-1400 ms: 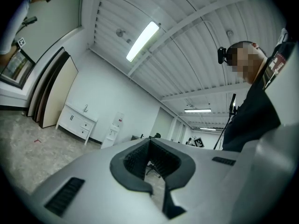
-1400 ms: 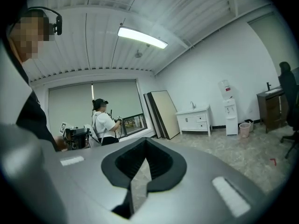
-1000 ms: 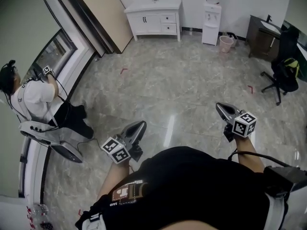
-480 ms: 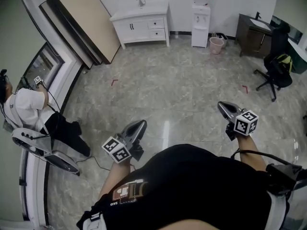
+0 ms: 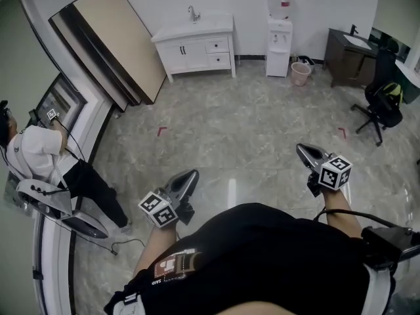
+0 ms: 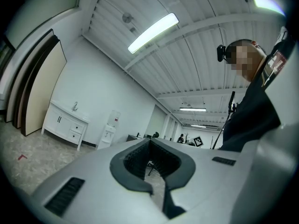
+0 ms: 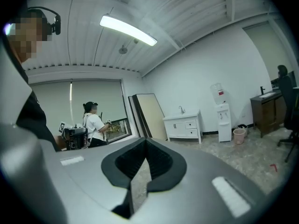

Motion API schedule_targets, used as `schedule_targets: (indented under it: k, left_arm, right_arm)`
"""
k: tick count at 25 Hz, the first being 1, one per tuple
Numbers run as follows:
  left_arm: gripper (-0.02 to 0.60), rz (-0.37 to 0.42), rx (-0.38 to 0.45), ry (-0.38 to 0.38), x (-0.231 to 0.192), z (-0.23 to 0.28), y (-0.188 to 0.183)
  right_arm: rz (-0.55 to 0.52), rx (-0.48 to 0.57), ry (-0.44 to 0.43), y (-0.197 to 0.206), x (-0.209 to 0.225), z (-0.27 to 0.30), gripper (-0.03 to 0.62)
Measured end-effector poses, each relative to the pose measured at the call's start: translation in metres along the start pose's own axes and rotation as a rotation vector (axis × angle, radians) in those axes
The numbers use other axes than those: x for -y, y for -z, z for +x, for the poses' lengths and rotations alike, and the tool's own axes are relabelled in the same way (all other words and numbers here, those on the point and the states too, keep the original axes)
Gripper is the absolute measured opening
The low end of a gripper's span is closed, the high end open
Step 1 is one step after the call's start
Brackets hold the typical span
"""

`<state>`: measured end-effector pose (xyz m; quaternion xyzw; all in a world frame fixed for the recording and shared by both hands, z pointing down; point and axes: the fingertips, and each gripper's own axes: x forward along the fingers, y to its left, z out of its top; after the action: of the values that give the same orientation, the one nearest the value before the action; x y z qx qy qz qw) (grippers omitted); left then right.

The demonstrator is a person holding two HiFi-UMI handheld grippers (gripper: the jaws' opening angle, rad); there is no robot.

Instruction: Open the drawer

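Left hand-held gripper (image 5: 189, 176) and right hand-held gripper (image 5: 302, 151) are both pressed together, nothing pinched, hanging over the floor (image 5: 249, 123). The drawers (image 5: 217, 46) are way off in the white sink cabinet (image 5: 187, 51) by the far wall. They look closed, but they're pretty tiny from here.

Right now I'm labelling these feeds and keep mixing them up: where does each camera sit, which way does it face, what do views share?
Head view: on the person's head, facing steeply down at the floor; torso, left claw, right claw show.
Left gripper view: on the left claw, facing level across the room; its shut jaws and the person's torso show.
Right gripper view: on the right claw, likewise; shut jaws, torso.
Shared: all see the vanity cabinet and water dispenser.
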<state>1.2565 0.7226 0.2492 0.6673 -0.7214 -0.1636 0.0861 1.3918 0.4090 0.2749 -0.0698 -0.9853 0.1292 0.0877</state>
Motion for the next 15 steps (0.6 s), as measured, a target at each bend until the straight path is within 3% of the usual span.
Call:
schedule_targets:
  k: [8,15]
  left_arm:
    - [-0.003,-0.033,-0.016,-0.007,-0.073,0.001,-0.02]
    - [-0.005,-0.032,-0.023,-0.02,-0.112,0.034,-0.019]
  right_arm:
    - [0.034,-0.025,0.018,0.005,0.004,0.068,-0.003]
    - [0.052,-0.031,0.007,-0.002,0.046,0.107,-0.003]
